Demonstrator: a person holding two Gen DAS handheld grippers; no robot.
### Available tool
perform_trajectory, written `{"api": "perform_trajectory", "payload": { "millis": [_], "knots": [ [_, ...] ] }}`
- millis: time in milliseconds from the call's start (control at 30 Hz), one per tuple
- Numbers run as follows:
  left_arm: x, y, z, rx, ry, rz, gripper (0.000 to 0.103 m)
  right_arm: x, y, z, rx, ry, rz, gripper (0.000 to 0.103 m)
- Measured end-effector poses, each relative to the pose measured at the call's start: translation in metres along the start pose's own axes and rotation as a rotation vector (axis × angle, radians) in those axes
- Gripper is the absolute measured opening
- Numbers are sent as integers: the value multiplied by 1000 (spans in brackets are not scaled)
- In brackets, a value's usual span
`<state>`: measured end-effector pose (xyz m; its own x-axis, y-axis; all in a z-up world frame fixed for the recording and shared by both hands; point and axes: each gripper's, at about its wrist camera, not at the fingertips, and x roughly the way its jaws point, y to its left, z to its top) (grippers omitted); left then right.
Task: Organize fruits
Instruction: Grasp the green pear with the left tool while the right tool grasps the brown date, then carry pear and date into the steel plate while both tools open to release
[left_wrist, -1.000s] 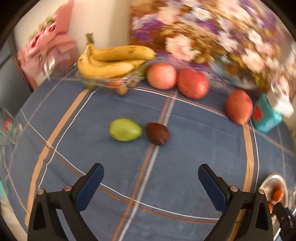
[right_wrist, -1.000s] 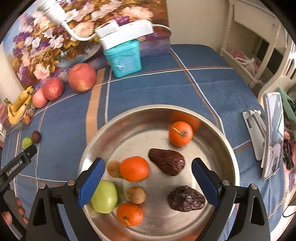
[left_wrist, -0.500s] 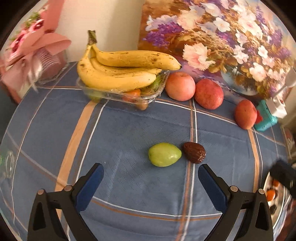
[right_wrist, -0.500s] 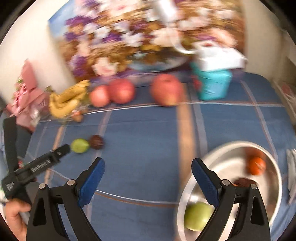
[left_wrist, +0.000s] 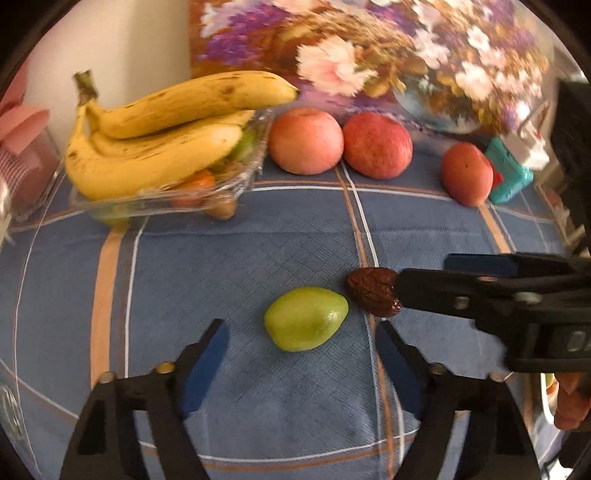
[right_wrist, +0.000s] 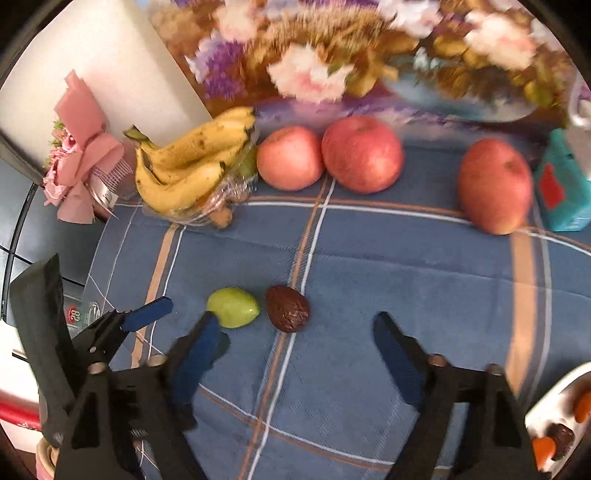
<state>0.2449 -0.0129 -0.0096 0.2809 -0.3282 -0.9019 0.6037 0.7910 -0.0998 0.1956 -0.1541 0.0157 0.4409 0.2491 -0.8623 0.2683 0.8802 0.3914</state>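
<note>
Left tool (left_wrist: 299, 350) closing around green fruit (left_wrist: 306, 318)

I see a small green fruit (left_wrist: 306, 318) lying on its side on the blue checked cloth, just beside a wrinkled dark brown date (left_wrist: 373, 291); whether they touch I can't tell. Behind them, a bunch of spotted yellow bananas (left_wrist: 162, 129) rests atop a clear plastic tray (left_wrist: 242, 177), with three red apples (left_wrist: 376, 144) in a row alongside it.
</note>
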Motion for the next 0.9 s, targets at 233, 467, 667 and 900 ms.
{"api": "perform_trajectory", "payload": {
  "millis": [233, 467, 667, 900],
  "knots": [
    [18, 1, 2, 40, -2, -6, 63, 38, 2, 4, 0, 64, 19, 60],
    [22, -1, 1, 50, -12, -26, 53, 57, 4, 1, -10, 93, 20, 42],
    [18, -1, -7, 29, -9, -13, 52, 51, -7, -4, 26, 74, 34, 37],
    [-1, -17, -31, 6, -6, 50, 52, 18, -21, -27, 44, 55, -7, 37]
  ]
}}
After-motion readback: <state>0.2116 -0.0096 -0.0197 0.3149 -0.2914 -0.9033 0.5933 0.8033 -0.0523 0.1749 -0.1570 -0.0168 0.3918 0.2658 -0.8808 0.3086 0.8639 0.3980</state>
